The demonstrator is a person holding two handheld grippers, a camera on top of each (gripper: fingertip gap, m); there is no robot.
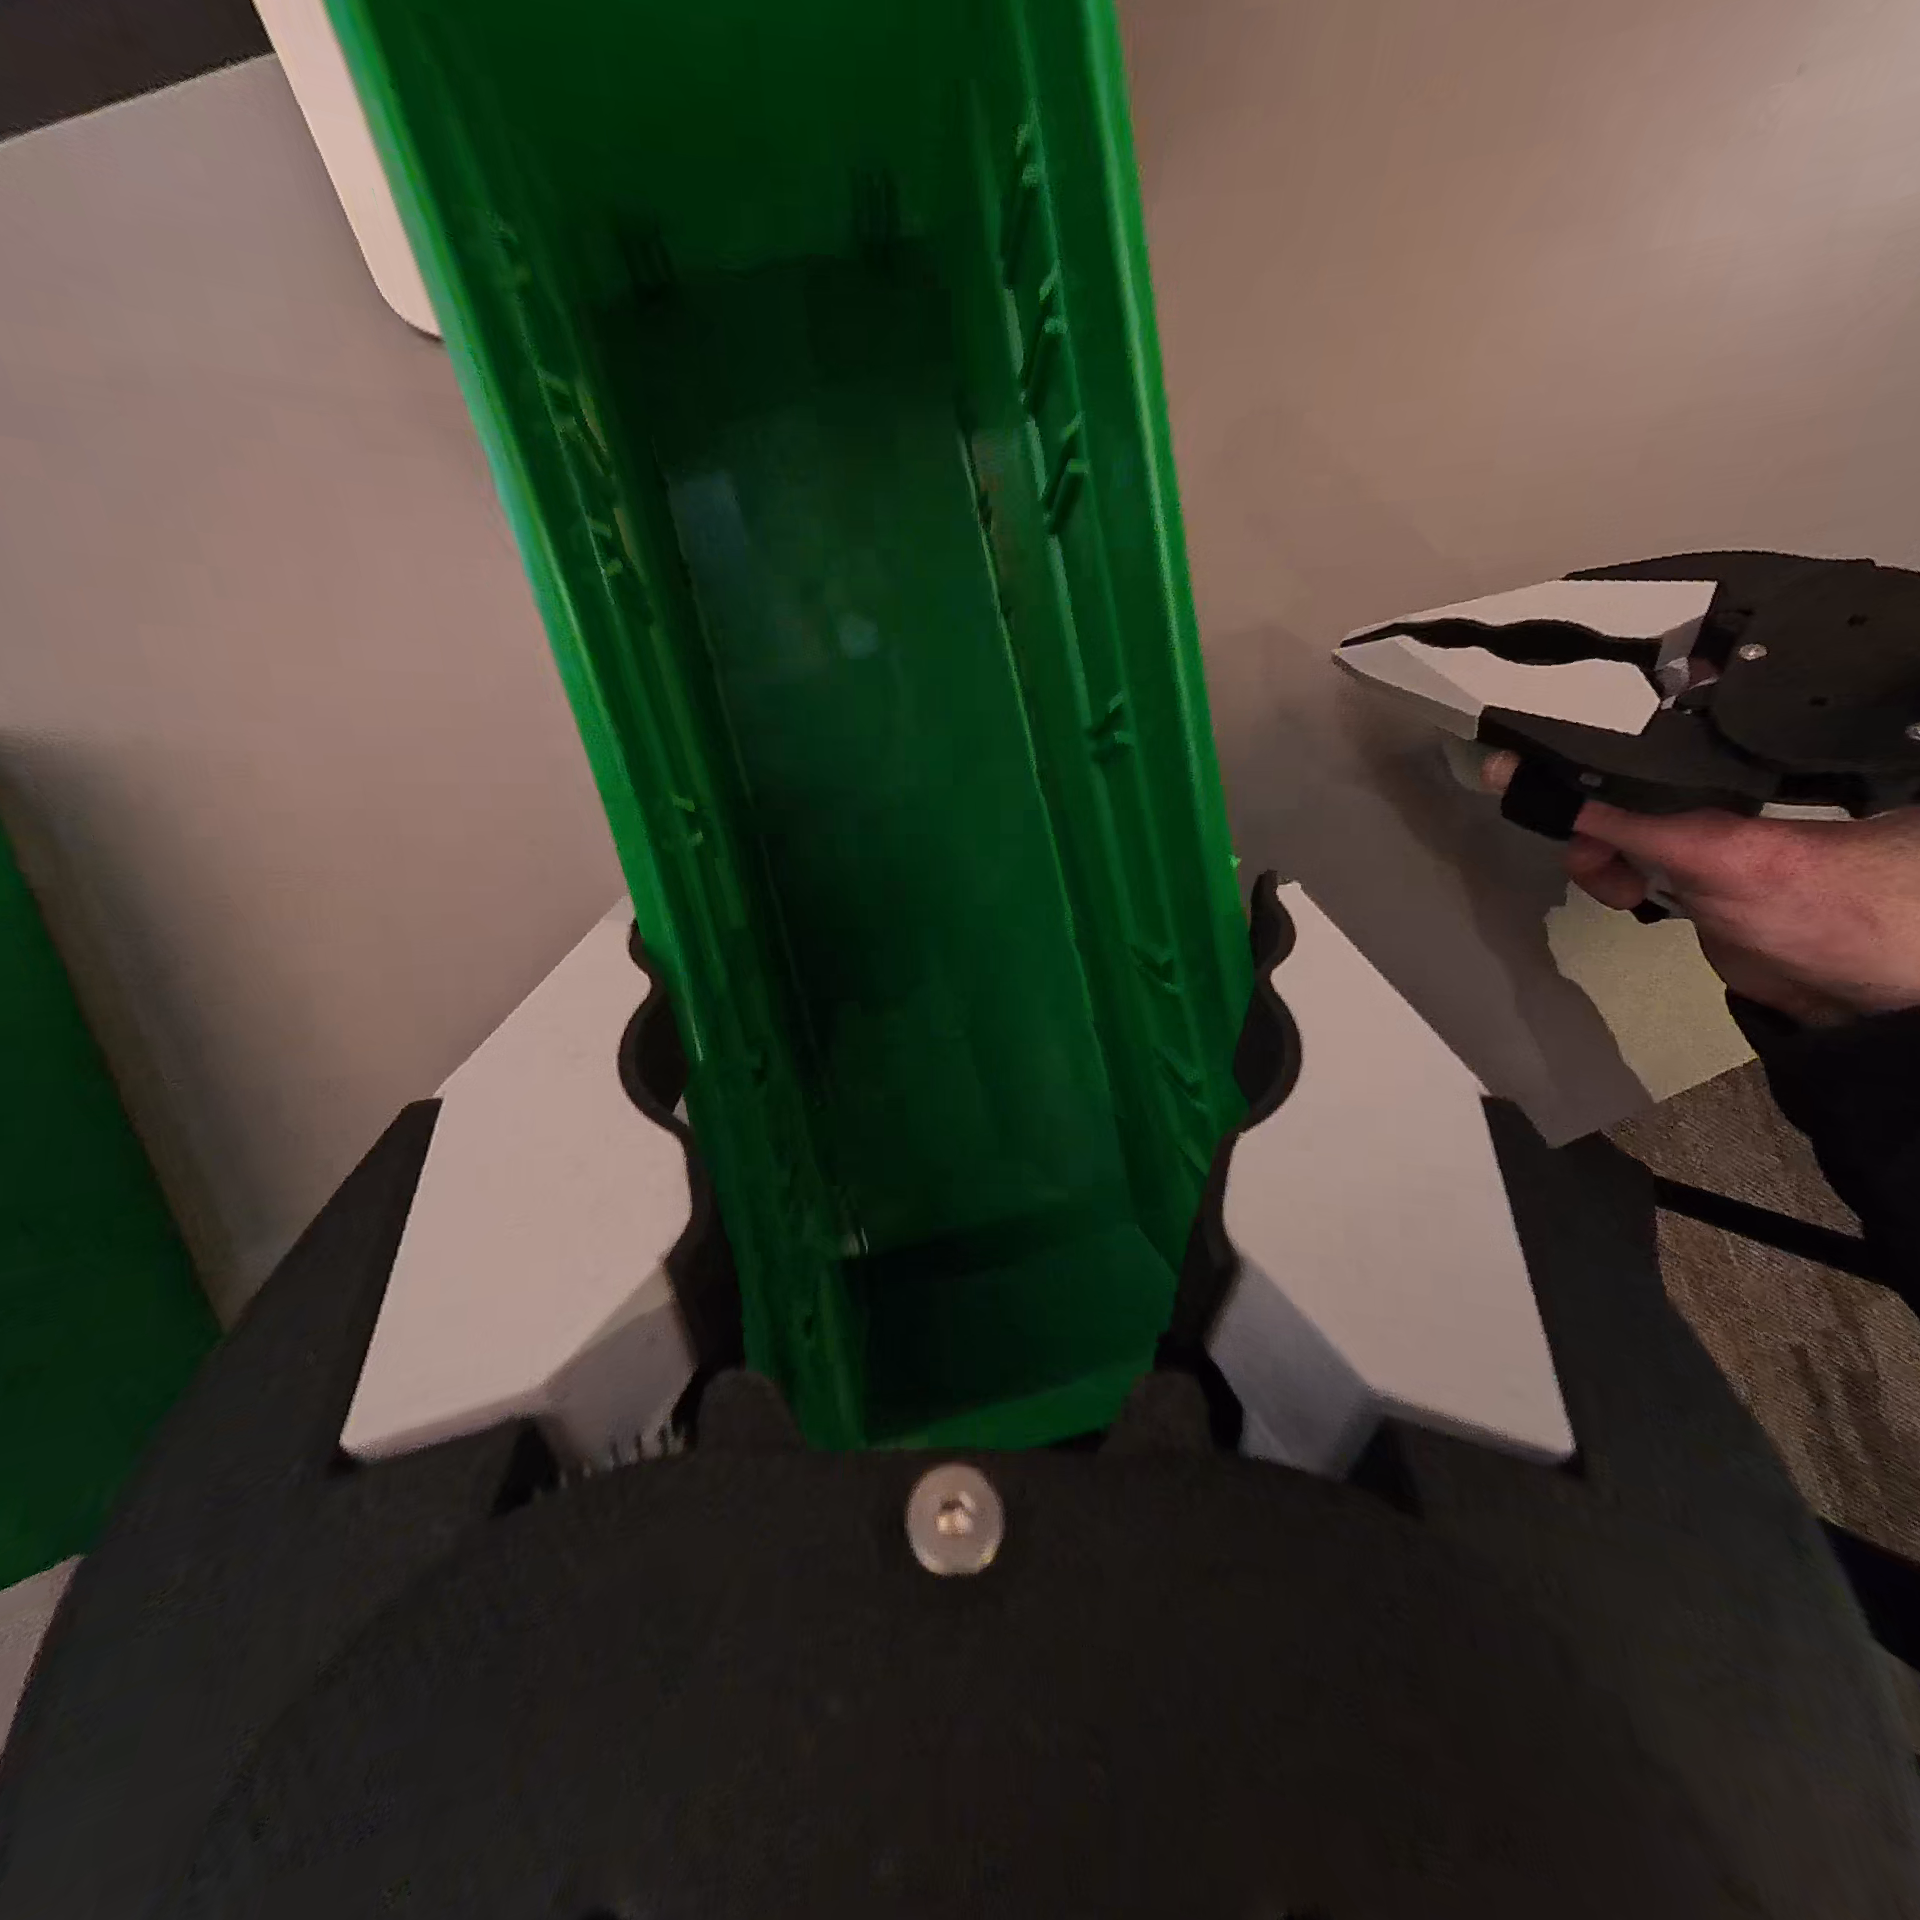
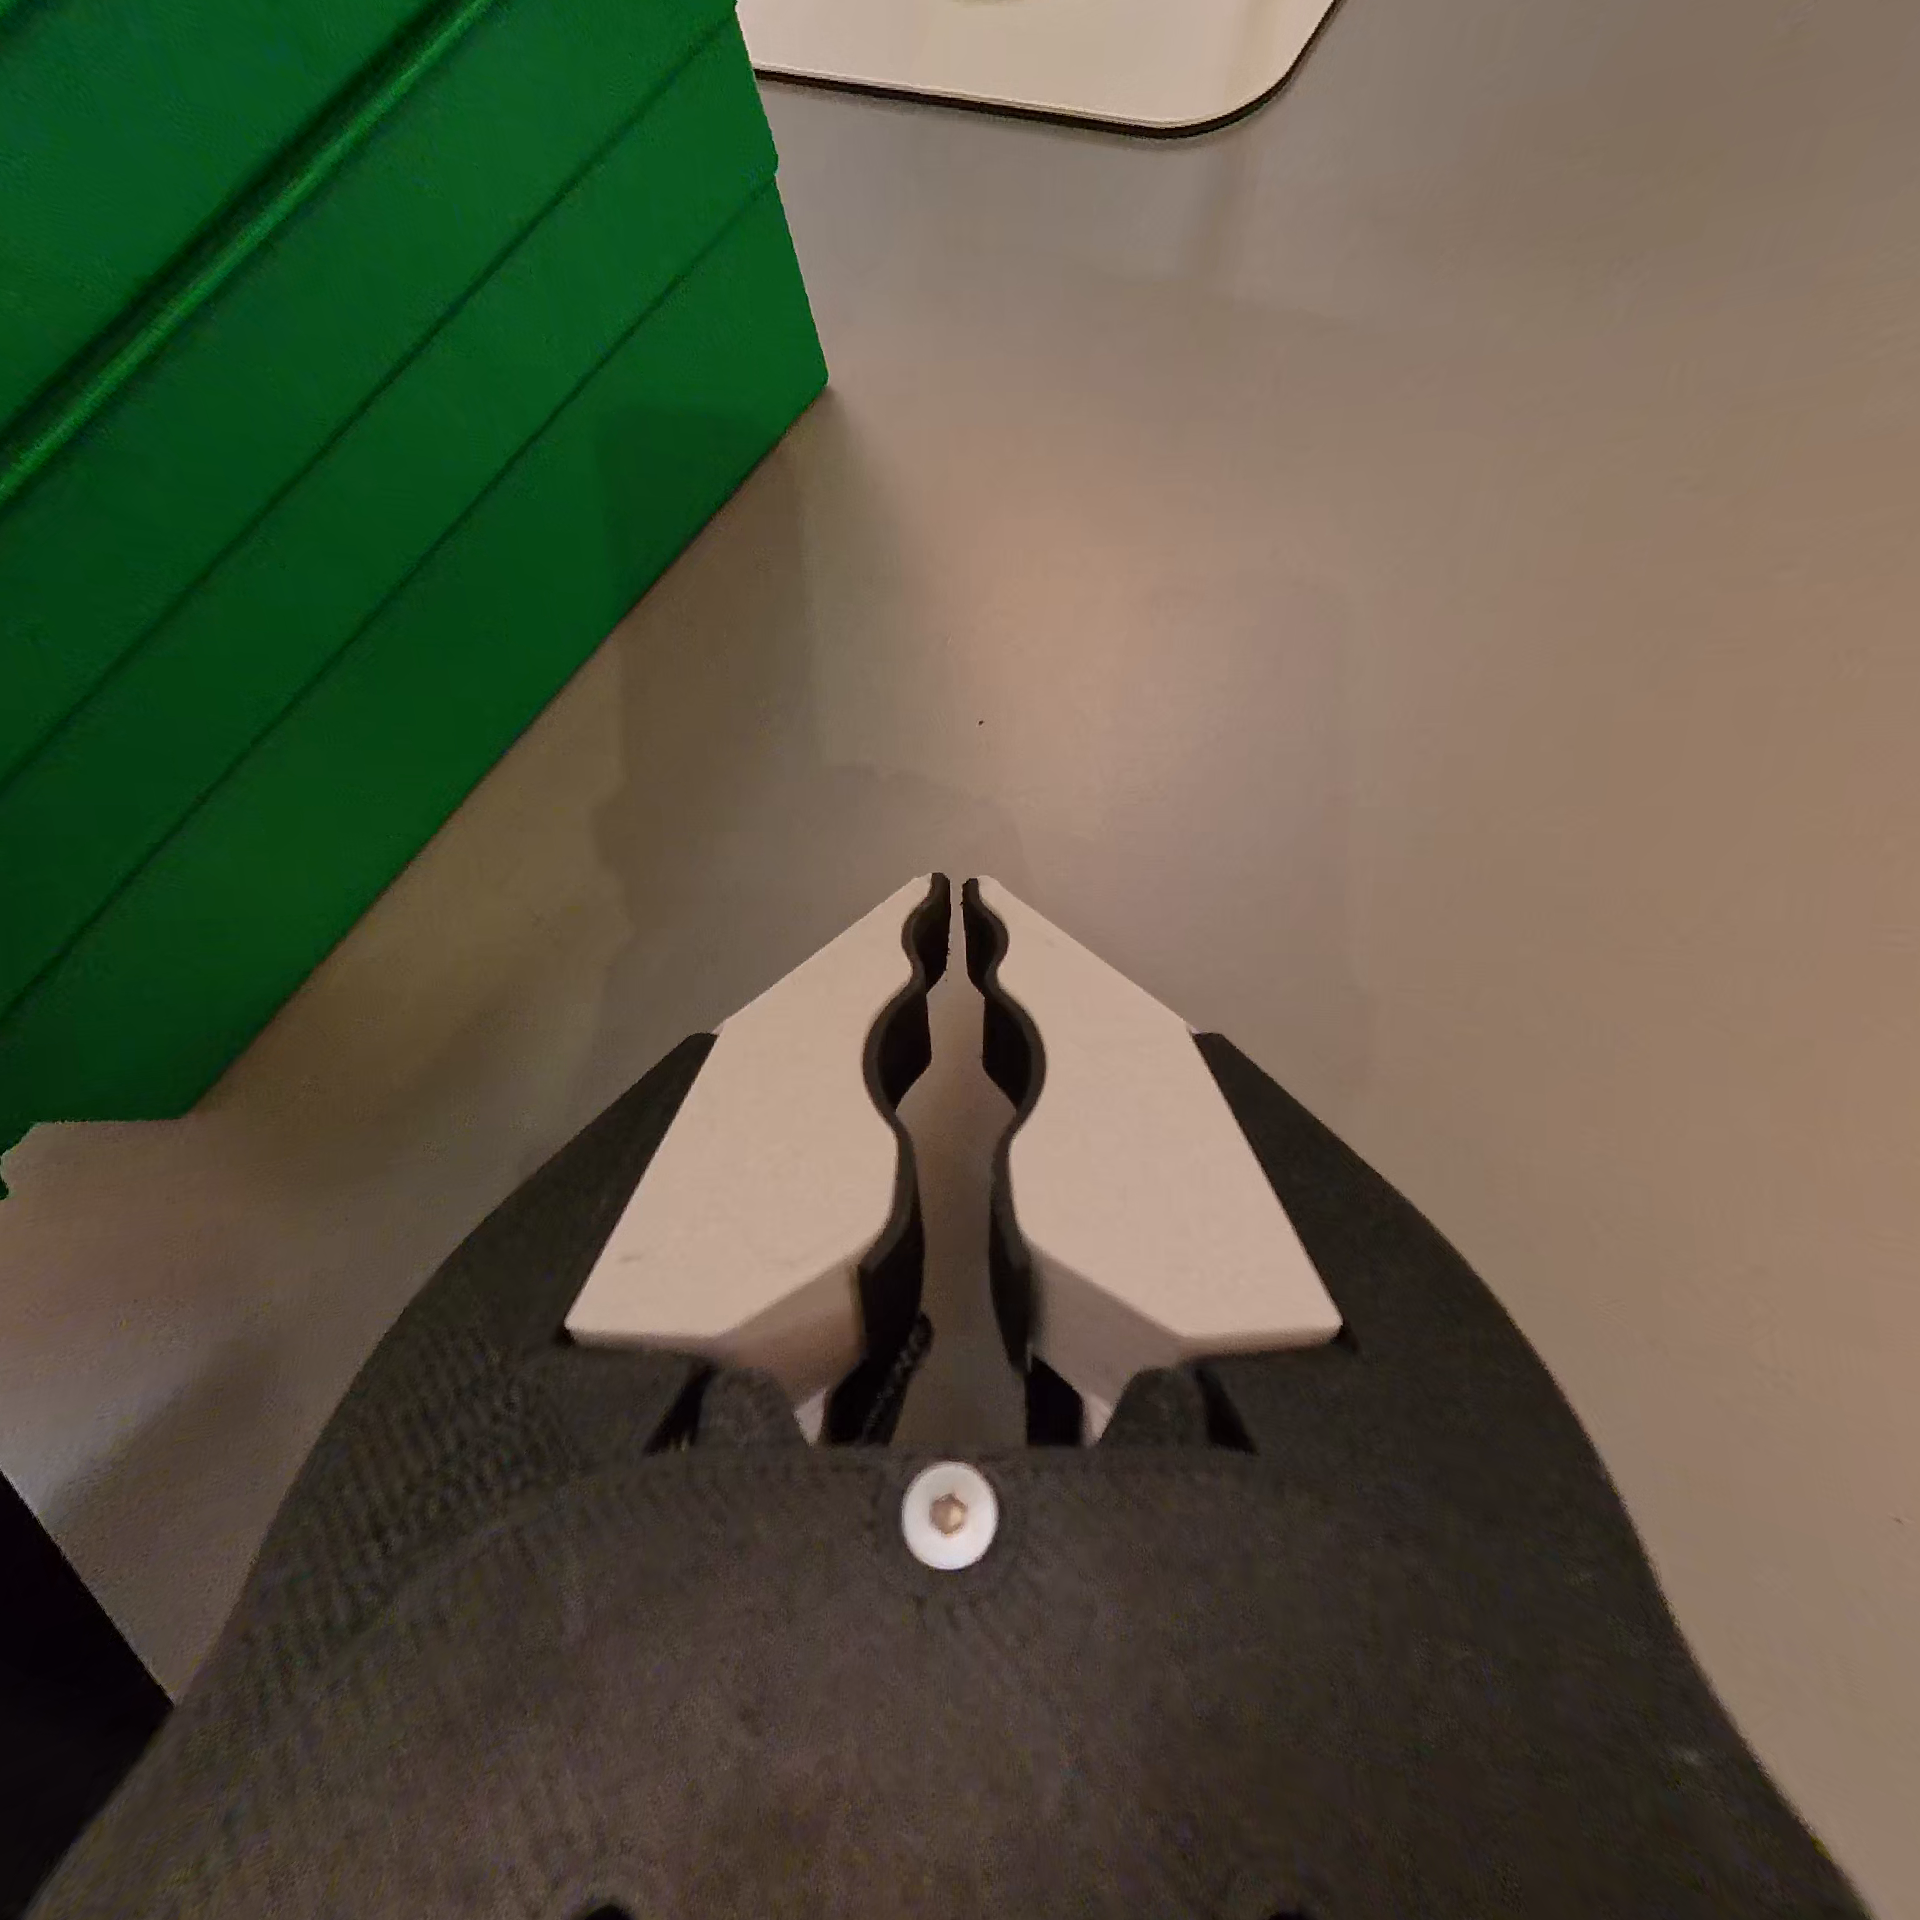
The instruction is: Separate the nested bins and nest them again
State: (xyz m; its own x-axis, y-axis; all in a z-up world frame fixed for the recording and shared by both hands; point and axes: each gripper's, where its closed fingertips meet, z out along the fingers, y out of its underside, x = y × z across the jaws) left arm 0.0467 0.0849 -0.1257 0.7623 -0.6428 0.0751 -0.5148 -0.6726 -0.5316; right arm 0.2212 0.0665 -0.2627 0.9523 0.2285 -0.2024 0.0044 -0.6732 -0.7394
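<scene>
Left gripper (image 1: 951,1049) clamped across narrow green bin (image 1: 894,727), interior bare, right gripper (image 2: 957,914) nearly closed, holding nothing, beside green bins (image 2: 343,499) on grey table (image 2: 1403,623)

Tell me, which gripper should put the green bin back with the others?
The left gripper, probably. It is already clamped on the long green bin. The right gripper is shut on nothing and hovers over the grey table, beside the green stack.

Plain green bins (image 2: 364,520) — grey table (image 2: 1351,623).
</scene>
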